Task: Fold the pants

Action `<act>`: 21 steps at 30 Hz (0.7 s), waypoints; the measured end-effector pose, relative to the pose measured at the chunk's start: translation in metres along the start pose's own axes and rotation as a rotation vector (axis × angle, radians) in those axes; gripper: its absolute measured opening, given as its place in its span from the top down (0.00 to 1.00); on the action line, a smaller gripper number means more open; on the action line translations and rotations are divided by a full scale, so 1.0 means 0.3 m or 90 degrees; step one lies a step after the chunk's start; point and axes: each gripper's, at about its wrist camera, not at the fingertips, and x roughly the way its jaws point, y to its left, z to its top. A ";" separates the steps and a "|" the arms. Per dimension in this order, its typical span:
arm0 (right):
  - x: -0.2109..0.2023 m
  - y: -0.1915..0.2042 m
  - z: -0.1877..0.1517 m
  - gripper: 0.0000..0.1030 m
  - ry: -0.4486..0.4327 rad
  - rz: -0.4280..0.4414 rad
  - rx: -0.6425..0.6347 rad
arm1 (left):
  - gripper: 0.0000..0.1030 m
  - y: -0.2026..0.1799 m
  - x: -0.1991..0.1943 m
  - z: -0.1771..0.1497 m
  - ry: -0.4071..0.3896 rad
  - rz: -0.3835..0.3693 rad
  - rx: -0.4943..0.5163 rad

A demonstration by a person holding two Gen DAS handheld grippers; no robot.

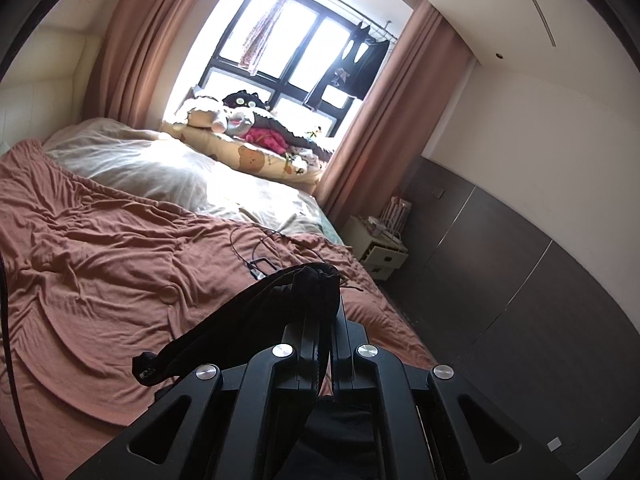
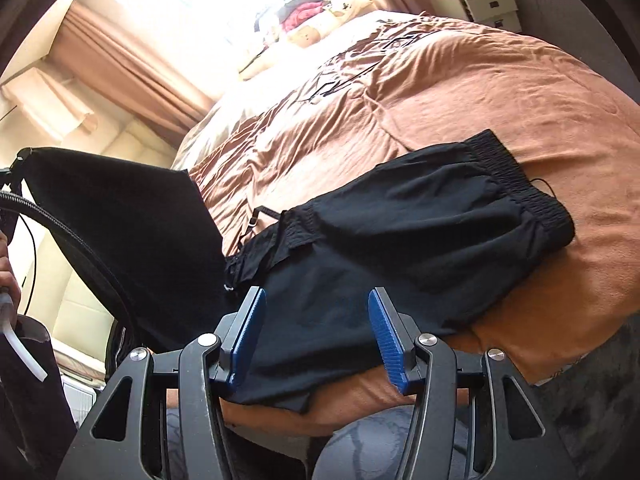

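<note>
Left wrist view: left gripper [image 1: 320, 300] clamped tight on a bunch of the black pants [image 1: 256, 320]; fabric wads up over the fingertips & trails down-left of the jaws as 1 dark band, lifted off the bed [image 1: 100, 248]. Ahead of the gripper: rust-brown blanket, 1 thin black cable [image 1: 256, 248] lying on it just beyond the tips. Further ahead, 1 window [image 1: 296, 56] w/ 2 pink curtains [image 1: 148, 48], 2 garments hung at the rail, a pile of plush toys [image 1: 240, 120] below it. Right of the gripper, well apart: 1 small white nightstand [image 1: 378, 246].

Right wrist view: right gripper [image 2: 317, 322] w/ jaws apart, 2 blue pads [image 2: 248, 336], nothing pinched; the pants [image 2: 420, 240] lie just ahead of & under the tips on the bed [image 2: 520, 92], waistband at far right. Left of the gripper, 1 pant leg rises off the bed as a taut black sheet. A hand [image 2: 8, 276] shows at far left edge.
</note>
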 end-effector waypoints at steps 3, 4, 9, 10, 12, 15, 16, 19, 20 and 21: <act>-0.056 -0.065 -0.004 0.50 -0.019 -0.008 0.023 | 0.96 -0.057 0.071 -0.020 0.022 -0.011 0.005; -0.073 -0.085 -0.008 0.50 -0.024 -0.011 0.032 | 0.96 -0.076 0.093 -0.028 0.029 -0.014 0.008; -0.141 -0.167 -0.044 0.50 -0.044 -0.029 0.071 | 0.96 -0.171 0.207 -0.072 0.067 -0.033 0.031; -0.149 -0.183 -0.048 0.50 -0.046 -0.032 0.077 | 0.96 -0.193 0.228 -0.086 0.075 -0.038 0.037; -0.164 -0.215 -0.056 0.50 -0.049 -0.039 0.091 | 0.96 -0.231 0.274 -0.119 0.094 -0.050 0.048; -0.187 -0.254 -0.070 0.50 -0.054 -0.049 0.108 | 0.96 -0.290 0.342 -0.186 0.126 -0.064 0.066; -0.194 -0.268 -0.074 0.50 -0.056 -0.052 0.113 | 0.96 -0.307 0.365 -0.213 0.138 -0.067 0.071; -0.207 -0.302 -0.080 0.50 -0.061 -0.057 0.131 | 0.96 -0.350 0.444 -0.299 0.181 -0.080 0.082; -0.210 -0.314 -0.081 0.50 -0.061 -0.057 0.136 | 0.96 -0.361 0.469 -0.328 0.196 -0.084 0.085; -0.210 -0.327 -0.087 0.50 -0.060 -0.058 0.142 | 0.96 -0.373 0.494 -0.355 0.210 -0.086 0.088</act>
